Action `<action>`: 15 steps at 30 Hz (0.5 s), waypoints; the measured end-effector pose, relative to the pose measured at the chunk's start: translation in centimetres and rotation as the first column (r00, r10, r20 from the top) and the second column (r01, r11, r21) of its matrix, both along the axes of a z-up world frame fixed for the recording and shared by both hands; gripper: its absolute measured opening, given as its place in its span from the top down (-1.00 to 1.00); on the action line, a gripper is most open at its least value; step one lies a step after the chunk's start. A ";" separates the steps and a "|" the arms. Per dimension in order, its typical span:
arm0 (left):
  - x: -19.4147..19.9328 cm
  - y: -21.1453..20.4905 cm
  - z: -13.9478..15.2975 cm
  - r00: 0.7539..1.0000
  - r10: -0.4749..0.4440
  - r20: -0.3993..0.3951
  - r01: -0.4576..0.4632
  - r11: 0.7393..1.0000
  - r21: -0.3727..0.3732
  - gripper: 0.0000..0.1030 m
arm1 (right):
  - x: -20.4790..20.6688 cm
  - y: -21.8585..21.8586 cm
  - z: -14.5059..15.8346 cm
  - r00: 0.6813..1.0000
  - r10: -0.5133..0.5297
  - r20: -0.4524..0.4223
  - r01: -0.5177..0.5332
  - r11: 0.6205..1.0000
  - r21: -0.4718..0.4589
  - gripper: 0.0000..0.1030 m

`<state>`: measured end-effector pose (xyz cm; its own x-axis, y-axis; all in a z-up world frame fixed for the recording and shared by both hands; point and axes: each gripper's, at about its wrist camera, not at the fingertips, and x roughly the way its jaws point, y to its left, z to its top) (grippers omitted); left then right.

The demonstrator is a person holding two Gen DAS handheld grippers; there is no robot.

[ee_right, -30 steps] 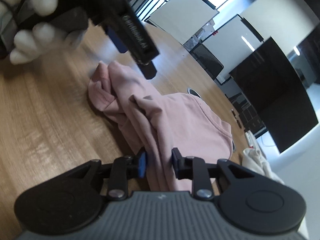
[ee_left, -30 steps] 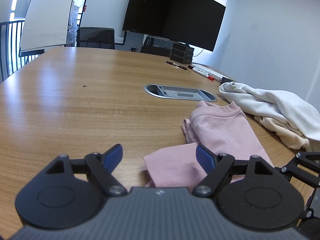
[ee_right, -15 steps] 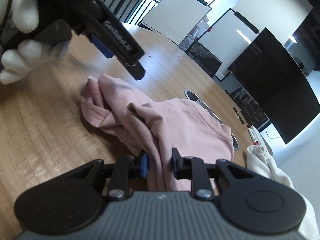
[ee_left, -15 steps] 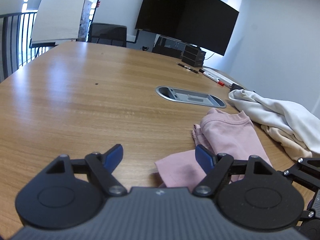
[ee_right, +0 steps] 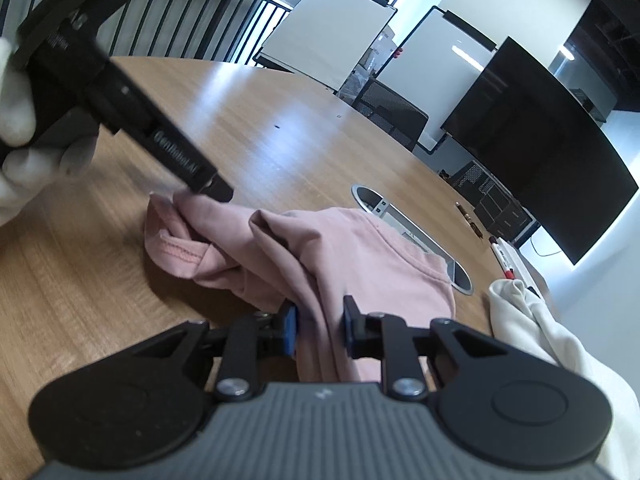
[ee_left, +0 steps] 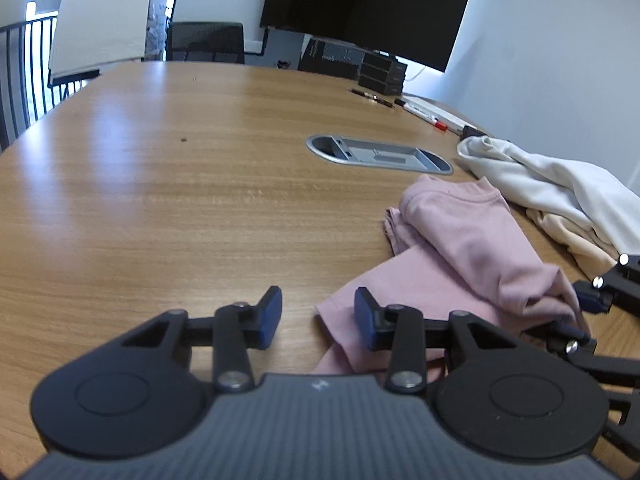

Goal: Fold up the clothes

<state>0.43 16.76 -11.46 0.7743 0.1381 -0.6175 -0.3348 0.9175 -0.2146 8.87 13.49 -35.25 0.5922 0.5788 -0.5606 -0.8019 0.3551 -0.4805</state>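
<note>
A crumpled pink garment (ee_left: 460, 240) lies on the wooden table (ee_left: 160, 200), right of centre. My left gripper (ee_left: 316, 316) hovers low over its near corner, jaws partly closed but open, the corner just inside the right pad. In the right wrist view one of its fingers (ee_right: 180, 164) touches the pink garment's (ee_right: 352, 248) far corner, held by a white-gloved hand (ee_right: 16, 120). My right gripper (ee_right: 319, 330) is shut on a raised fold of the pink garment. Its blue-padded fingers (ee_left: 592, 302) show at the left wrist view's right edge.
A white garment (ee_left: 552, 184) lies over a beige one (ee_left: 568, 236) at the table's right edge. A grey cable hatch (ee_left: 380, 156) sits mid-table, with markers (ee_left: 424, 114) and black boxes (ee_left: 380, 76) behind. A large dark screen (ee_left: 360, 8), whiteboard (ee_left: 100, 20) and chair (ee_left: 204, 42) stand beyond.
My left gripper's jaws have narrowed and it has come down to the pink garment's corner. The right gripper stays shut on the fold, slightly shifted.
</note>
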 end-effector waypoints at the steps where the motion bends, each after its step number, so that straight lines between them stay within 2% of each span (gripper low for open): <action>1: 0.1 0.2 -0.1 1.000 -0.002 -0.008 0.002 1.000 -0.018 0.28 | 0.1 -0.1 0.3 1.000 -0.003 -0.004 0.003 1.000 0.006 0.51; 7: 0.0 0.4 -0.4 0.999 -0.030 -0.019 0.028 0.997 -0.067 0.28 | 0.9 -0.3 2.4 1.000 -0.017 -0.021 0.017 0.999 0.036 0.51; 15: 0.4 -1.1 -0.6 0.989 -0.140 -0.044 0.139 0.990 -0.039 0.32 | 1.9 -0.6 5.1 0.998 -0.034 -0.043 0.038 0.996 0.077 0.52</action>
